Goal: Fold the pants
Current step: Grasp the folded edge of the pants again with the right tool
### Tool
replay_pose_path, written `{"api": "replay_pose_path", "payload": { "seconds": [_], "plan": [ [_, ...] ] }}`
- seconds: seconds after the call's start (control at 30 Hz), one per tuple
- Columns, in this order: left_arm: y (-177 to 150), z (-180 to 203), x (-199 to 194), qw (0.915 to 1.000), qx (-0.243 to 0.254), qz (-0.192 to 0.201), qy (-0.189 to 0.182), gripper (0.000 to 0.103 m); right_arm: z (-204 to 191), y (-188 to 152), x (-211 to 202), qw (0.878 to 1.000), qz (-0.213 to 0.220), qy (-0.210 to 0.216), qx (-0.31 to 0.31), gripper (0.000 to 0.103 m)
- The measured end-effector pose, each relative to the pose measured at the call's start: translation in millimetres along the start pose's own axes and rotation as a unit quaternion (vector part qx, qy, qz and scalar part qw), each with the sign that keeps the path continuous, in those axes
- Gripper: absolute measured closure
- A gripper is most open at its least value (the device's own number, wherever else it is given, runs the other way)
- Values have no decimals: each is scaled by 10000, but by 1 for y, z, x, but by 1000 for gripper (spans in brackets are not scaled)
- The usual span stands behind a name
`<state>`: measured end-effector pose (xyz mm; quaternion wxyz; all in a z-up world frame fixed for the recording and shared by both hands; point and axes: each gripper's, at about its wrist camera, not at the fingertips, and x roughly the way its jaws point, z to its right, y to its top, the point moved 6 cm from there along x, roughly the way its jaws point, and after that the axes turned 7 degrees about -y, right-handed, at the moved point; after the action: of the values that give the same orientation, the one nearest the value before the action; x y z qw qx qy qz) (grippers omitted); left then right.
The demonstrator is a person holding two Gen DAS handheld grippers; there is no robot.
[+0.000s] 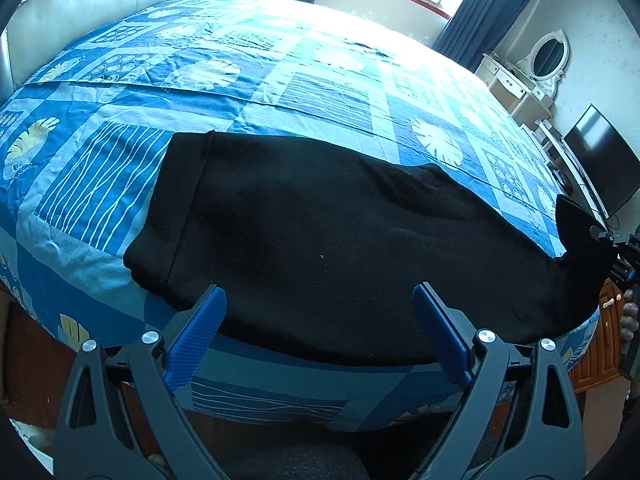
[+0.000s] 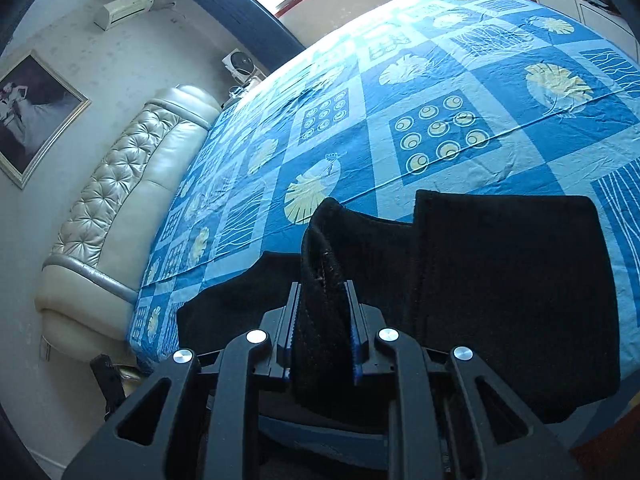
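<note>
Black pants (image 1: 320, 240) lie spread along the near edge of a bed (image 1: 280, 92) dressed in a blue patchwork sheet with leaf, circle and line squares. My left claw (image 1: 320, 332) hangs released above the bed's edge, its blue-padded fingers (image 1: 196, 340) spread wide, the near part of the pants lying between them; neither pad touches the cloth as far as I can tell. In the left wrist view the waistband end sits at the left and the garment runs rightward, where one end rises off the sheet into my other tool at the frame's edge.

My right claw (image 2: 322, 320) is clenched on the pants (image 2: 500, 280), a bunched ridge of black fabric standing upright between its closed fingers and lifted above the bed (image 2: 400, 80). Beside the pinched part, a broad flat panel of the garment rests on the sheet to the right, and a smaller strip shows to the left.

A cream tufted headboard (image 2: 120, 208) lines the bed's far side, a framed picture (image 2: 32, 116) on the wall above it. A dark television (image 1: 600, 164) stands at the right of the left wrist view.
</note>
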<state>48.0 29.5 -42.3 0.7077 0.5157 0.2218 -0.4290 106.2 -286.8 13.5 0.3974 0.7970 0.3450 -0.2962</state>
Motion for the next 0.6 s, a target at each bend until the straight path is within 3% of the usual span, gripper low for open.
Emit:
{"api": "replay_pose_path", "payload": {
  "seconds": [0.33, 0.43, 0.47, 0.53, 0.6],
  "plan": [
    [-2, 6, 2, 10000, 62, -19, -37, 9, -16, -61, 84, 9935, -649, -798, -490, 82],
    [-4, 4, 4, 10000, 37, -64, -41, 9, -14, -73, 84, 9950, -862, -464, -187, 76],
    [-5, 3, 5, 10000, 35, -68, -41, 9, -14, -72, 77, 9957, -839, -372, -113, 70],
    [-4, 2, 6, 10000, 25, -74, -32, 9, -17, -64, 56, 9977, -581, -299, -177, 68],
    [-4, 0, 7, 10000, -23, -81, -42, 9, -16, -53, 31, 9963, -206, -657, -514, 58]
  ]
}}
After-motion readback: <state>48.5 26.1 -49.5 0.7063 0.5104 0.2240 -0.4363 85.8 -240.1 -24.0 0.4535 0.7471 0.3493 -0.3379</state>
